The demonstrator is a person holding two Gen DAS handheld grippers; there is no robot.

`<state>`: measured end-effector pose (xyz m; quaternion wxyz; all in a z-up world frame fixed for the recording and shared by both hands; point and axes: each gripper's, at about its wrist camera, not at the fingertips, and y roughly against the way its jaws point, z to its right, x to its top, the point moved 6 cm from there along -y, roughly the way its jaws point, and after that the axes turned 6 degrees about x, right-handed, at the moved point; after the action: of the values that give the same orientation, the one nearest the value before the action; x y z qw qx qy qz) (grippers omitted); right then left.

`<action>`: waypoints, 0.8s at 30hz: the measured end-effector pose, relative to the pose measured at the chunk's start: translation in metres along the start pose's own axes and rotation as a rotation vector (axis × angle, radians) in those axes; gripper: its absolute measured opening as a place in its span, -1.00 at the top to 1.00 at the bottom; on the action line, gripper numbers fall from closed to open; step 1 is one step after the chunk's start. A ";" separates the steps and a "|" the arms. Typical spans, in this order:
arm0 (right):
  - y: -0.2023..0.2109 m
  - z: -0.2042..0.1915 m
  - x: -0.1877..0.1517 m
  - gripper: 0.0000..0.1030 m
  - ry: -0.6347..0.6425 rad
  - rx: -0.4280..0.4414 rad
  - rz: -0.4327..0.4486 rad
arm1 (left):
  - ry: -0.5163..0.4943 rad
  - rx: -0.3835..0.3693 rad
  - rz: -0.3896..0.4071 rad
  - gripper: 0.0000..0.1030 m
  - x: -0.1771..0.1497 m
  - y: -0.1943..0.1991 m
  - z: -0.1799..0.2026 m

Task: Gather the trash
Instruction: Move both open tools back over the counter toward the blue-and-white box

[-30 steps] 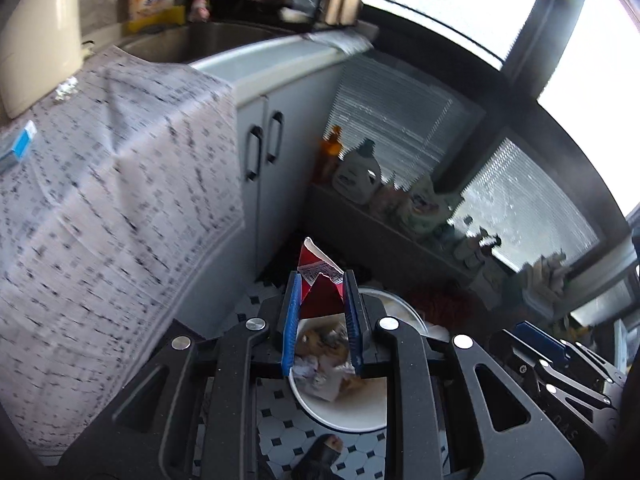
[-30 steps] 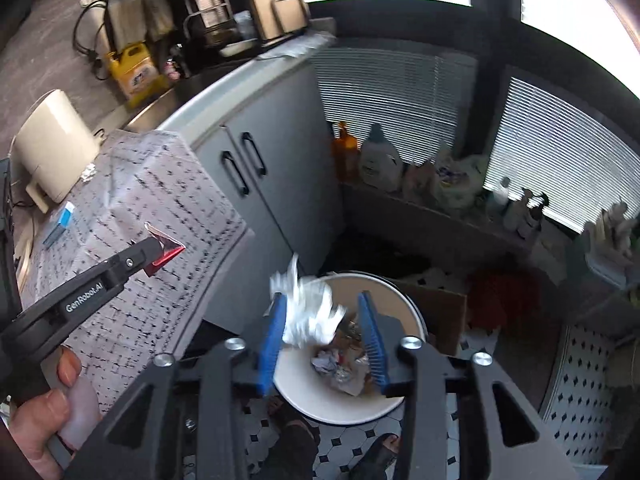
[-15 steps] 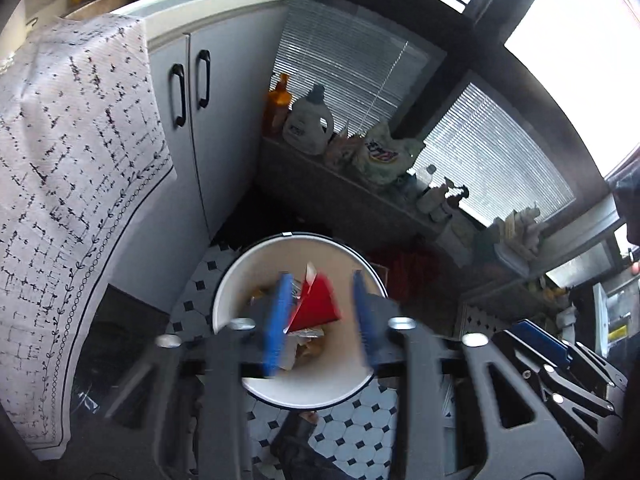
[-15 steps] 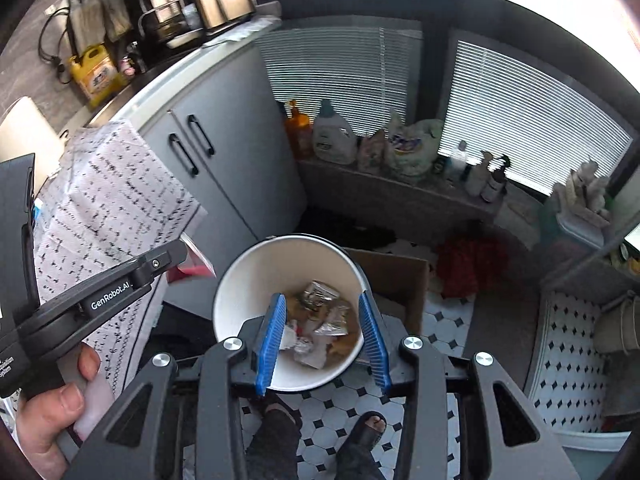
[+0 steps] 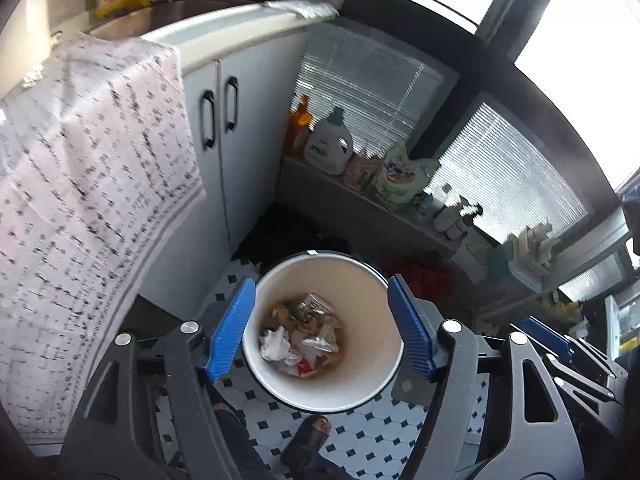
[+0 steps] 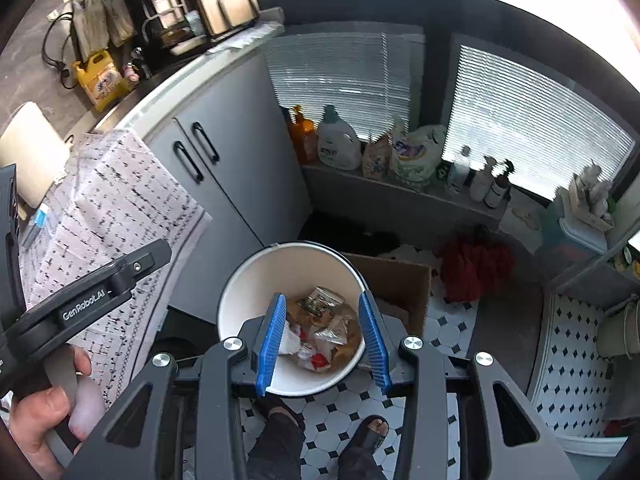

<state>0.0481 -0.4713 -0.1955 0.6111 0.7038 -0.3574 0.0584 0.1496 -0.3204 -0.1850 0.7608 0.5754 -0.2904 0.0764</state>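
A white round trash bin (image 5: 360, 368) stands on the tiled floor, also in the right wrist view (image 6: 248, 292). Crumpled trash (image 5: 304, 334) lies at its bottom, with white paper, foil and a red scrap; it shows in the right wrist view (image 6: 324, 334) too. My left gripper (image 5: 320, 328) is wide open and empty above the bin. My right gripper (image 6: 322, 340) is open and empty above the bin. The left gripper's body (image 6: 92, 300) shows at the left of the right wrist view.
A patterned tablecloth (image 5: 80, 184) hangs off the table on the left. Grey cabinet doors (image 5: 240, 128) stand behind the bin. Detergent bottles (image 5: 328, 144) line a low shelf under the window. A cardboard box (image 6: 396, 284) sits beside the bin. The person's sandalled feet (image 6: 368, 436) are below.
My left gripper opened and the red scrap dropped into the bin. My right gripper let the white crumpled paper fall in and stays open. Both moved over the bin.
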 end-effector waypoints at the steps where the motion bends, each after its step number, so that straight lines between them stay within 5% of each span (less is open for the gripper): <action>1: 0.000 -0.006 0.004 0.25 0.009 0.009 0.003 | 0.009 0.011 0.012 -0.36 0.004 0.006 -0.006; 13: 0.003 -0.091 0.048 0.11 0.121 0.118 0.045 | 0.096 0.118 0.118 -0.42 0.042 0.058 -0.080; 24: 0.000 -0.190 0.082 -0.52 0.231 0.214 0.090 | 0.221 0.248 0.229 -0.74 0.071 0.109 -0.170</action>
<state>0.1757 -0.3355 -0.1062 0.5665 0.7367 -0.3079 0.2039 0.2190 -0.1439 -0.0850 0.6978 0.6159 -0.2568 0.2604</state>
